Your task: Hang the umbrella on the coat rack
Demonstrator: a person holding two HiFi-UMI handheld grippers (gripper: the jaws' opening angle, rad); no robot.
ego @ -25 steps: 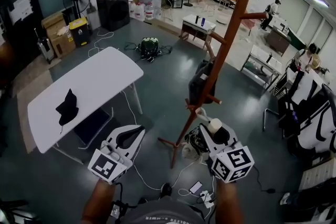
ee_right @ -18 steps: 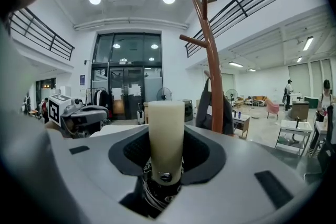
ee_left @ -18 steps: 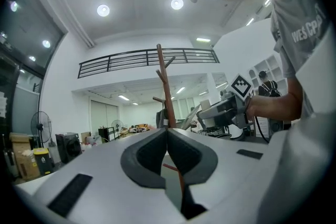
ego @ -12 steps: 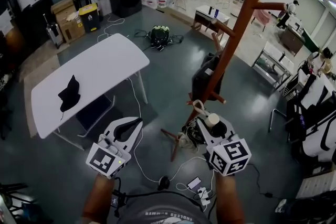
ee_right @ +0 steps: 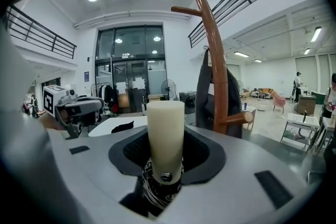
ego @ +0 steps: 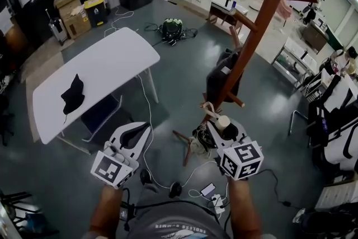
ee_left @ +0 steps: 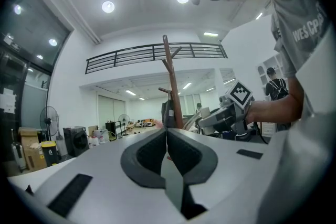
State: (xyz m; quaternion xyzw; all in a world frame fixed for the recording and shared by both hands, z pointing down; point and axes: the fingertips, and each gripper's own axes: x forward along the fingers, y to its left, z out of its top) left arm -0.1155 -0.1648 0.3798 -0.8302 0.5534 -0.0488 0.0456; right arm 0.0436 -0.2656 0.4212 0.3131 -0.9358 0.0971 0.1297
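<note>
One umbrella (ee_right: 166,131) is clamped in our right gripper (ego: 220,130) near the coat rack (ego: 253,41); our left gripper (ee_left: 167,145) is closed, empty.

Left gripper (ego: 136,132) closed, right gripper (ego: 221,127) clamped tight

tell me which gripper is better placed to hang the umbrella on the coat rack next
Right. The right gripper is shut on the umbrella by its cream handle and sits beside the coat rack, with a peg close ahead of it. The left gripper is shut on nothing and is farther from the rack.
</note>
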